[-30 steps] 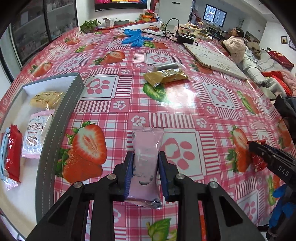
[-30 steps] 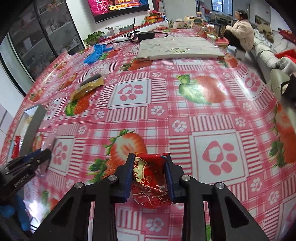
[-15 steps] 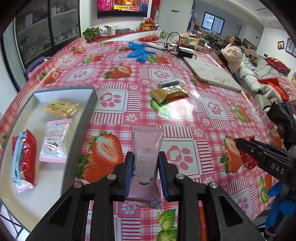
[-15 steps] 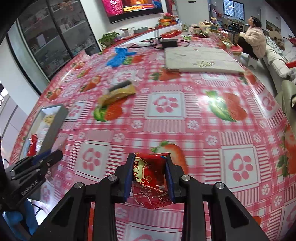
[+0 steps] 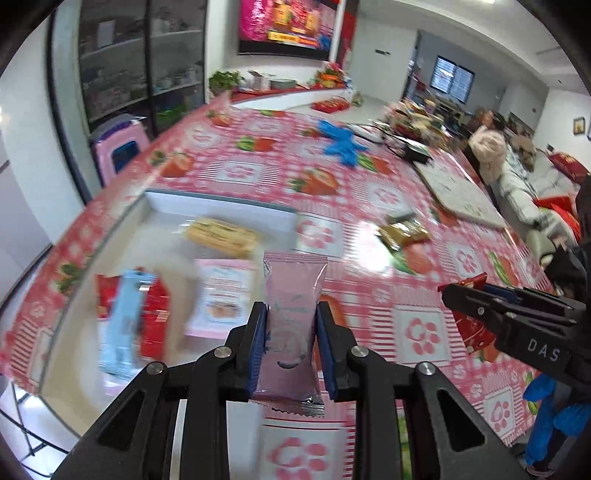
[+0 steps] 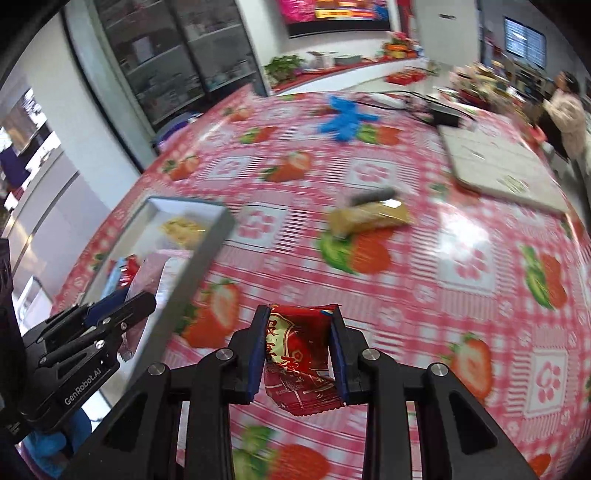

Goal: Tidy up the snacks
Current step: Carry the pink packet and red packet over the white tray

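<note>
Spreading under a strawberry-check cloth, desk [image 5: 369,195] with grey tray [image 5: 221,208] of snacks at left, left tool [image 5: 290,350] clenched on pink packet [image 5: 291,295], right tool [image 6: 298,354] clenched on red packet [image 6: 299,354], glass cabinets behind.

Glossy plastic tablecloth [image 5: 369,192], crinkly foil wrappers [image 6: 299,354]

Home living room, strawberry-print tablecloth [image 5: 369,192] at centre, wall television [image 5: 288,26] at top, sofa [image 5: 532,184] at right, glass-door cabinet [image 5: 140,62] upper left
</note>
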A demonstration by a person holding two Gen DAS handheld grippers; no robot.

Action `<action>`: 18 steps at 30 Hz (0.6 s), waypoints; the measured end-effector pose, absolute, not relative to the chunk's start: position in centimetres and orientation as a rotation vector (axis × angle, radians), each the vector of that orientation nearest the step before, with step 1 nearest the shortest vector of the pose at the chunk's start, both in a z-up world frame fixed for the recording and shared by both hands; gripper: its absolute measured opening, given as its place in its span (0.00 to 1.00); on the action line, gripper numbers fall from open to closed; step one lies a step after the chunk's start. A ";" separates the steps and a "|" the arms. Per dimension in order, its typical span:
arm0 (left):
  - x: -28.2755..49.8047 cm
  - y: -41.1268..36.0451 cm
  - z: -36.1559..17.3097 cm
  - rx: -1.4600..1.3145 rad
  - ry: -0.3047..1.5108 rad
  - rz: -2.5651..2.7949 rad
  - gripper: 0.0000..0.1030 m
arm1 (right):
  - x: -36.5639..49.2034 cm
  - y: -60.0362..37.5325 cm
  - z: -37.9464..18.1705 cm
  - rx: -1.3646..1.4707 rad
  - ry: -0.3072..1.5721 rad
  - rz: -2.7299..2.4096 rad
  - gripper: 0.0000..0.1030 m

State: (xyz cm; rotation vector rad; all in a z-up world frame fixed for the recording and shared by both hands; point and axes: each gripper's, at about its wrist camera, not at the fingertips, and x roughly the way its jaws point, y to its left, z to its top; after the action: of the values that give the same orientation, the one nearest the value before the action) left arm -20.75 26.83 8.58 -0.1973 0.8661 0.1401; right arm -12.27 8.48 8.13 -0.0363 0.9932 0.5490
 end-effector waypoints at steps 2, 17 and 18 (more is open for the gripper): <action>-21.3 28.6 8.6 -0.207 0.860 0.172 0.29 | -12.5 10.7 8.4 -0.063 0.991 0.582 0.31; -23.7 36.0 6.4 -0.283 0.884 0.281 0.29 | -14.0 22.7 8.0 -0.200 1.008 0.760 0.31; -23.6 36.3 6.1 -0.287 0.890 0.284 0.29 | -14.0 23.1 7.8 -0.203 1.012 0.767 0.31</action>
State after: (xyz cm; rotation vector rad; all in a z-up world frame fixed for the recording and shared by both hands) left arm -23.65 36.29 6.07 -0.2873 0.8896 0.2842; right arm -14.03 23.10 7.79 -0.2031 1.0123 0.7671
